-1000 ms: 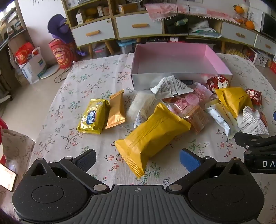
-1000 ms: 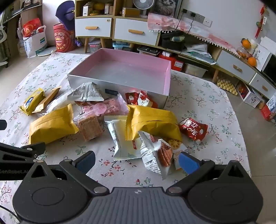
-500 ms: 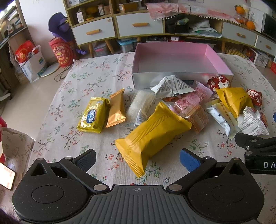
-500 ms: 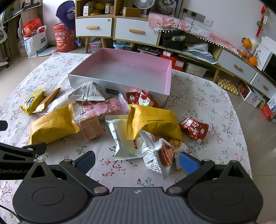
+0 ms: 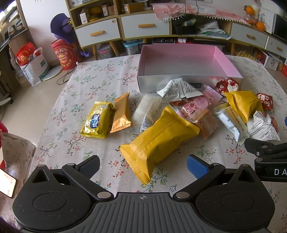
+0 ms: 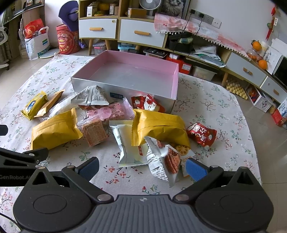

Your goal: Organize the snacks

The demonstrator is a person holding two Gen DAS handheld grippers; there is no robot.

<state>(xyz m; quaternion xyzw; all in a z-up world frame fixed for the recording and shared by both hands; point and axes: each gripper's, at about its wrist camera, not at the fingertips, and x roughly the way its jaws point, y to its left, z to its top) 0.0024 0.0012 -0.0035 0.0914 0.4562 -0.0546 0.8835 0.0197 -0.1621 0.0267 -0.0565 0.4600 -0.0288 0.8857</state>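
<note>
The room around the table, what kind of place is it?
Probably a home living room: a low sideboard with white drawers, a small fan on top, and oranges on the side cabinet.

A table covered by a floral tablecloth (image 5: 93, 86) is seen, and on it a shallow box with a pink interior (image 5: 186, 60) is set toward the far side. In front of the box, snack packets are scattered: a large yellow packet (image 5: 159, 139), a gold wafer packet (image 5: 121, 113) just beside a yellow-and-blue packet (image 5: 96, 121), and a clear packet (image 5: 147, 109). To the right, overlapping packets are piled, among them a second yellow packet (image 6: 159, 127), a white packet (image 6: 129, 148) and a red packet (image 6: 201, 135).
</note>
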